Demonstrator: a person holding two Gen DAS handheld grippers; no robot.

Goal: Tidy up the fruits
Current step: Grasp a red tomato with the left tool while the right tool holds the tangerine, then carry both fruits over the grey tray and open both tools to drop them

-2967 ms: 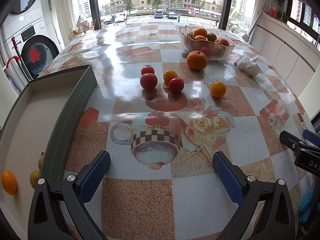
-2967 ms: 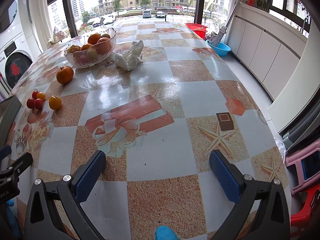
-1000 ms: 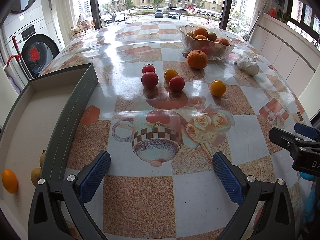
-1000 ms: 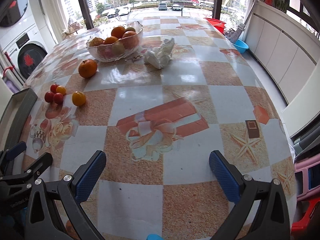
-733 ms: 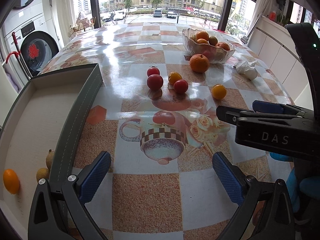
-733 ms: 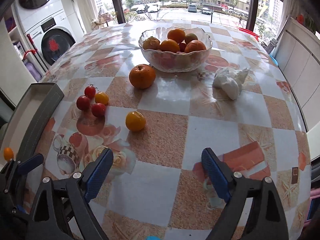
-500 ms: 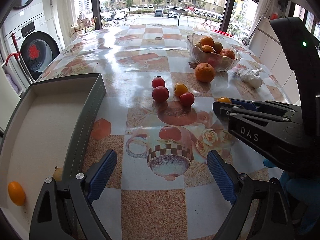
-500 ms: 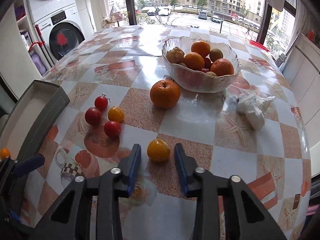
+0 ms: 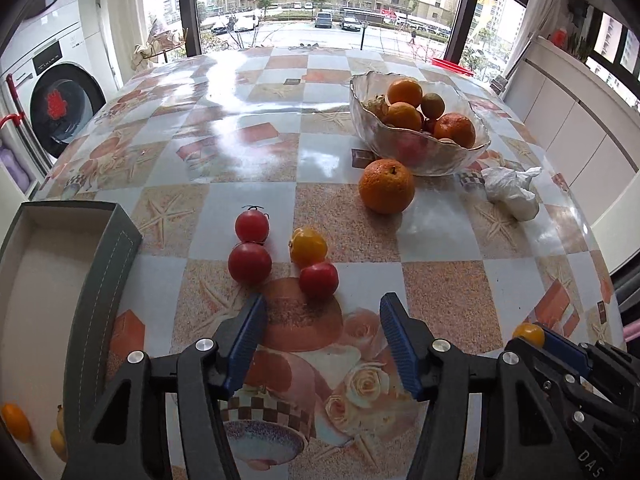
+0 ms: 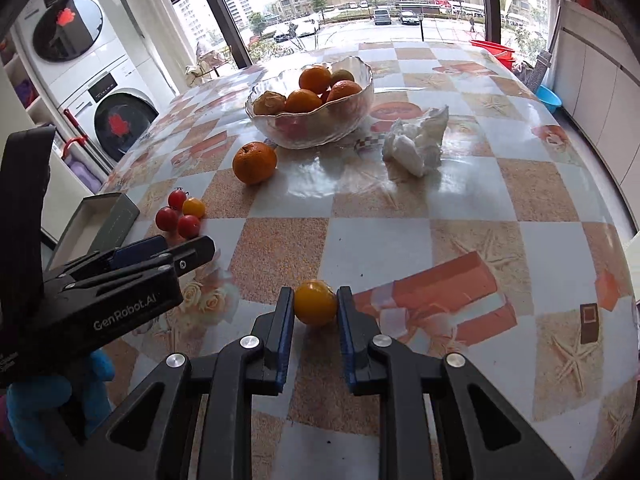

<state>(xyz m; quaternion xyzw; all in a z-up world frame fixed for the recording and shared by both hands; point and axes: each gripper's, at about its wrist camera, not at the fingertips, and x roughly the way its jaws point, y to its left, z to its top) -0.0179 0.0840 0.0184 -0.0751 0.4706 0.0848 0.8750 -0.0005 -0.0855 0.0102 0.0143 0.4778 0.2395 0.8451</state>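
My right gripper (image 10: 315,310) is shut on a small yellow-orange fruit (image 10: 315,302) over the table's near part. My left gripper (image 9: 323,306) has its jaws half apart and closing, with nothing between the blue pads (image 9: 248,334). Just beyond its fingertips lies a red tomato (image 9: 319,280), beside a yellow tomato (image 9: 308,247) and two more red tomatoes (image 9: 250,263). A large orange (image 9: 386,187) sits in front of the glass fruit bowl (image 9: 420,156). The grey box (image 9: 100,280) at the left holds small yellow and orange fruits (image 9: 16,422).
A crumpled white tissue (image 9: 510,194) lies right of the bowl. The table edge curves away at the right, with white cabinets beyond. A washing machine (image 9: 60,108) stands past the far left corner. A blue-gloved hand (image 10: 48,408) holds the left gripper.
The right gripper swung left to the lone yellow-orange fruit and shut on it. The left gripper moved forward toward the tomato cluster and its jaws narrowed.
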